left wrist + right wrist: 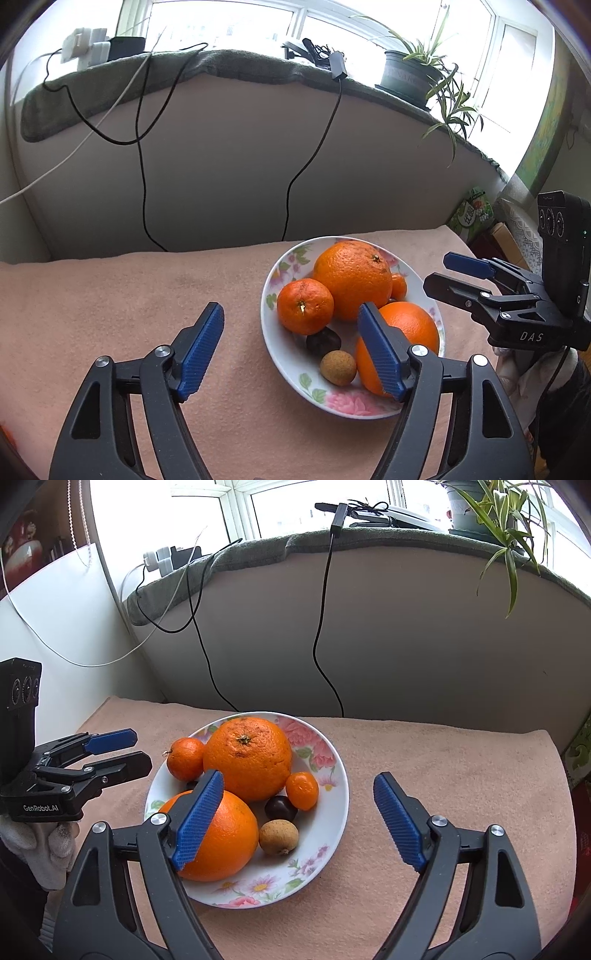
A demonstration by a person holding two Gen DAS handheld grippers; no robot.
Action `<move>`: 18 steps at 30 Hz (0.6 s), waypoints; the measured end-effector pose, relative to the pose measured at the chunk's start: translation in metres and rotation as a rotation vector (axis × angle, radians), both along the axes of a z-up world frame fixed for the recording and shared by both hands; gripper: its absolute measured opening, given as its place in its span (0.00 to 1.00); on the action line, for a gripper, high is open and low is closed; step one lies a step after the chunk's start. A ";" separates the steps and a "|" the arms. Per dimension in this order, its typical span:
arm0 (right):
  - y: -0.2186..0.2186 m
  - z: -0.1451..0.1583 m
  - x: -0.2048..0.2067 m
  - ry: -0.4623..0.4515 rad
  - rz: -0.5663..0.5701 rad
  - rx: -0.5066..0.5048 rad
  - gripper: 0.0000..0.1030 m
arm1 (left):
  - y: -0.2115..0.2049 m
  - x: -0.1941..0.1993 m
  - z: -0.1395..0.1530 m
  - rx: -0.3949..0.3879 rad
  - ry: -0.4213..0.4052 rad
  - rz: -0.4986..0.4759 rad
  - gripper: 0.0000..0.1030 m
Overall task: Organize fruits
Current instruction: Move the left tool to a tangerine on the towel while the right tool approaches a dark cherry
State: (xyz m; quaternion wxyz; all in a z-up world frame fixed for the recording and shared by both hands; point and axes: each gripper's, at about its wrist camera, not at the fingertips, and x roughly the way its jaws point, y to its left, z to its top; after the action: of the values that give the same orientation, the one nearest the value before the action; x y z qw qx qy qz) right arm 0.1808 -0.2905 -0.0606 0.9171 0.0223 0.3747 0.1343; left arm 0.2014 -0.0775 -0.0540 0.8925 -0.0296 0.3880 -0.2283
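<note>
A white plate with a flowered rim [264, 300] [332, 812] rests on a pink cloth. It holds a large orange [352, 280] [247, 757], a second orange [410, 325] [221, 838], a mandarin [304, 306] [184, 758], a small kumquat [399, 286] [302, 790], a dark chestnut [323, 341] [280, 808] and a brown longan [338, 367] [278, 836]. My left gripper [290, 308] [142, 748] hovers open at the plate's left side and holds nothing. My right gripper [299, 775] [439, 271] is open at the plate's right side, with nothing held.
The pink cloth [129, 295] covers the table up to a beige wall. Black and white cables [142, 184] hang from a grey-covered sill with a potted plant [413, 74]. A green package [472, 214] stands at the table's right end. A gloved hand [40, 845] holds the left gripper.
</note>
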 end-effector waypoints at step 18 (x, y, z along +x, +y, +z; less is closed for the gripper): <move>0.010 0.008 -0.001 -0.017 0.011 0.004 0.94 | 0.006 -0.008 0.016 0.033 -0.060 0.032 0.79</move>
State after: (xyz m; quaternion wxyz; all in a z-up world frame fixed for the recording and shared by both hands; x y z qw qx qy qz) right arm 0.1796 -0.2802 -0.0522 0.9194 0.0211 0.3668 0.1406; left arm 0.1935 -0.0714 -0.0379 0.9077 -0.0141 0.3642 -0.2082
